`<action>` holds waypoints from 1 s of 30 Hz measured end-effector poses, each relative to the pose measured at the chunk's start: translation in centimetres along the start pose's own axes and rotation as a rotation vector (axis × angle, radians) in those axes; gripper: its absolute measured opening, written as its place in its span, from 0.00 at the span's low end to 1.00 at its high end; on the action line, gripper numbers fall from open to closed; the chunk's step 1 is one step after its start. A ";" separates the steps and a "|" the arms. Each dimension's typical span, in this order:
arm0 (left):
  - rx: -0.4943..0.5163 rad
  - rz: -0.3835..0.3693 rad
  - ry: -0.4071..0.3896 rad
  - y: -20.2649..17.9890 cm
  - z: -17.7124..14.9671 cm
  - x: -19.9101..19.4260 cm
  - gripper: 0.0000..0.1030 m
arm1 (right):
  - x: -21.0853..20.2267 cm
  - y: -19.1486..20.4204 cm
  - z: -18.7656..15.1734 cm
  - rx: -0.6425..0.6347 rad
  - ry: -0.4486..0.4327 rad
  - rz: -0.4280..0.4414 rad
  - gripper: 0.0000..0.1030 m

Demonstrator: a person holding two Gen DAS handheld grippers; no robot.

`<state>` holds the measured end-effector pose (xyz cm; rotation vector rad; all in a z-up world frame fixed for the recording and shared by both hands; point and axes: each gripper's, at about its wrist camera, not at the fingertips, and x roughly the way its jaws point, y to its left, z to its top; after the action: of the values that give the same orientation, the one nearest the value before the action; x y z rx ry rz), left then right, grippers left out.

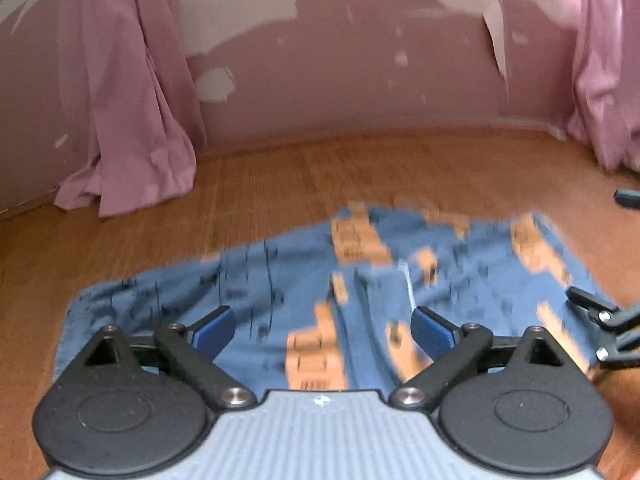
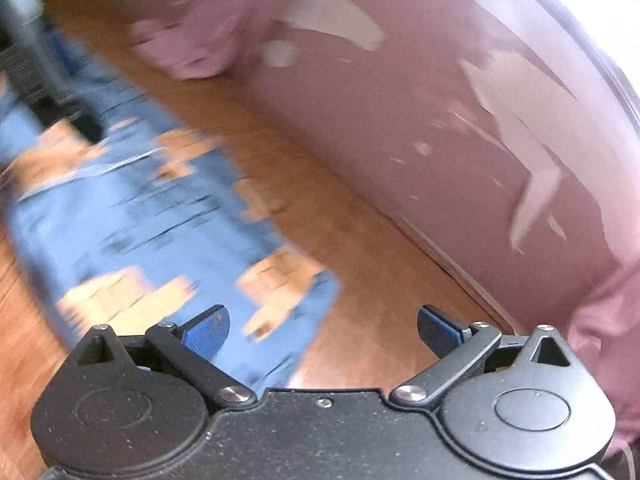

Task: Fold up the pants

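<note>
Wooden floor [image 1: 280,184], peeling pink wall [image 1: 340,80], probably pink curtains [image 1: 132,120].

Soft, even daylight, no hard shadows. Both views smeared by motion blur, right wrist view worst: pants [image 2: 132,216] pattern streaky, wall [image 2: 460,152] patches fuzzy. Gripper parts up close stay sharp. Fisheye bends floor [image 1: 280,184] edge into curve. Dark corners at frame edges. Faint shine on floor near right gripper [image 2: 323,326].

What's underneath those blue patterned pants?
The blue pants with orange patches lie spread on a wooden floor, which shows bare all around them. Whatever lies directly beneath the fabric is covered, so I cannot tell. Both grippers are open above them.
</note>
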<state>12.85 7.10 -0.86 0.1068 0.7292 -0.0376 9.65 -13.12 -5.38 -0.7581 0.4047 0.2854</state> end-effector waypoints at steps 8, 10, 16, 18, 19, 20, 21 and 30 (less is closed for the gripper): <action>-0.036 0.015 0.060 -1.3 -1.0 0.5 0.94 | -0.2 0.8 -1.7 -0.111 0.017 -0.097 0.97; -0.074 0.001 0.071 -1.6 -1.0 0.7 0.94 | 0.0 0.2 -2.0 -0.110 0.034 -0.101 0.96; -0.071 -0.046 0.085 -4.4 -1.2 0.3 0.93 | 0.0 -1.8 -3.8 -0.160 0.089 -0.124 0.96; -0.073 -0.060 0.092 -5.2 -1.1 0.3 0.92 | -0.2 -2.4 -4.4 -0.180 0.102 -0.121 0.95; -0.073 -0.053 0.090 -5.6 -1.0 0.3 0.92 | -0.3 -2.5 -4.6 -0.191 0.099 -0.123 0.95; -0.077 -0.049 0.089 -5.8 -1.0 0.3 0.92 | -0.4 -2.4 -4.8 -0.219 0.110 -0.139 0.94; -0.083 -0.055 0.089 -5.9 -1.0 0.4 0.92 | -0.4 -2.4 -5.0 -0.236 0.121 -0.138 0.88; -0.092 -0.040 0.045 -2.5 -1.9 -1.2 0.96 | -1.9 -2.4 -4.7 -0.162 0.063 -0.193 0.97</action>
<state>10.47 4.81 -1.71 0.0049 0.7765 -0.0395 7.77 -18.34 -6.11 -0.9602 0.3675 0.1140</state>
